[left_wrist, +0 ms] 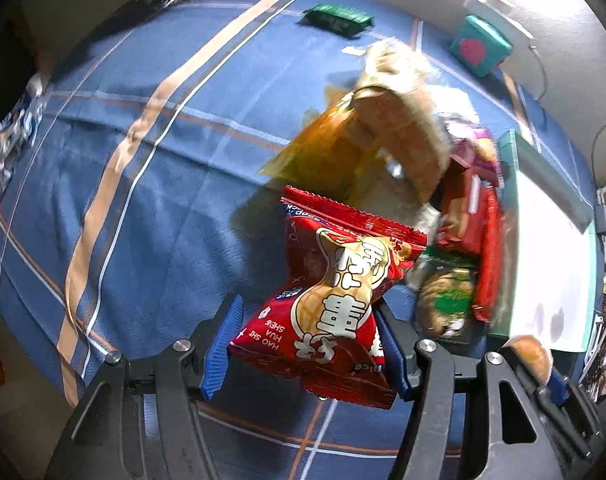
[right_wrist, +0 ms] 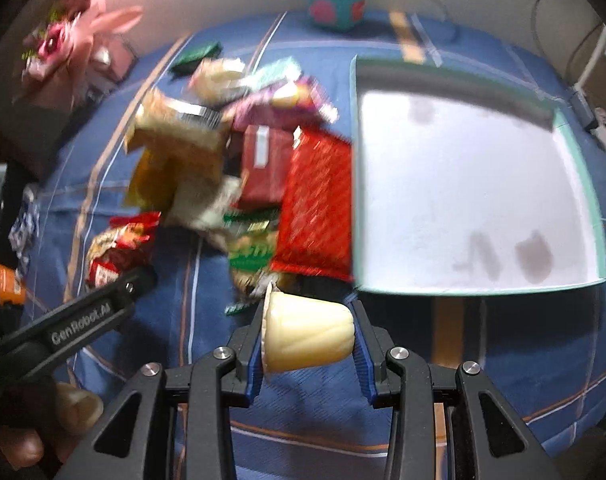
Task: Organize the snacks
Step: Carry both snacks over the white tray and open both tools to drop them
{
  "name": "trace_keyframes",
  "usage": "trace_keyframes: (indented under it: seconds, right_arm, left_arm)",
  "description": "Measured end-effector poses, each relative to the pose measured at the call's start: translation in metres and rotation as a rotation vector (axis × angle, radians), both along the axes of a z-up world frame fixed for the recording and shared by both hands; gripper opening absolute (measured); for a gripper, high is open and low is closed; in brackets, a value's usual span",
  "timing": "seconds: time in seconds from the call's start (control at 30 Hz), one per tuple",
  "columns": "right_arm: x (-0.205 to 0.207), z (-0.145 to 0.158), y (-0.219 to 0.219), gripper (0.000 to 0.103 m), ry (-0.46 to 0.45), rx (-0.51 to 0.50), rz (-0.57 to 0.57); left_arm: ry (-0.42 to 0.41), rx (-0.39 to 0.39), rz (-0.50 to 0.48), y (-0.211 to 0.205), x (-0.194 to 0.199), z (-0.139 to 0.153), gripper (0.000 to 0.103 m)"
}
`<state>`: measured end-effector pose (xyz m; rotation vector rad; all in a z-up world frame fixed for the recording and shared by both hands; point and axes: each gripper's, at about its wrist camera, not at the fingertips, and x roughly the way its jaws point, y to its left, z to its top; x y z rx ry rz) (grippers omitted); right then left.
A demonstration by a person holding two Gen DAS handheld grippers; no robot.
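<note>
There was one red peanut packet (left_wrist: 335, 308), one pale jelly cup (right_wrist: 309, 332), one teal-rimmed tray (right_wrist: 579, 184), one green packet (left_wrist: 337, 19) and one teal box (right_wrist: 334, 2).

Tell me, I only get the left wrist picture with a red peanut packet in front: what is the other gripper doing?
Observer: The right gripper is shut on a pale yellow jelly cup, lying sideways between its blue pads.
Operator: Is anything in that white tray? It is cut off at my edge.
Observer: No. The right wrist view shows the whole tray, with nothing inside but a few grey marks on its floor.
Operator: Any more jelly cups around?
Observer: Yes, a second pale cup sits at the lower left of that view, beside the person's fingers.
</note>
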<state>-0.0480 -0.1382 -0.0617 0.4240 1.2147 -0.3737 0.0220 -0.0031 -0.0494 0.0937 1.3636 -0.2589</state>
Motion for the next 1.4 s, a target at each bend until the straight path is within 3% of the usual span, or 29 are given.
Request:
trace_keyframes:
  seconds: [0.2,0.5,0.7,1.03,1.4]
  right_arm:
    - [-0.008,0.015,-0.035,0.040,-0.010,-0.065,-0.126]
    - [-0.032,0.010,-0.111,0.040,-0.026,-0.025,-0.355]
    - [-0.041,0.013,-0.148,0.040,-0.057,-0.031,-0.442]
    - [-0.033,0.008,-0.201,0.040,-0.109,-0.049,-0.524]
    - [-0.014,-0.002,-0.238,0.040,-0.116,-0.074,-0.542]
  left_arm:
    - [-0.051,-0.014,-0.088,-0.034,-0.007,0.021,0.065]
    - [-0.130,-0.047,-0.269,-0.124,-0.019,0.047,0.065]
    - [-0.160,-0.070,-0.366,-0.178,-0.017,0.038,0.065]
    - [-0.184,-0.127,-0.411,-0.237,0.004,0.013,0.065]
    - [-0.205,-0.138,-0.426,-0.258,0.023,-0.008,0.065]
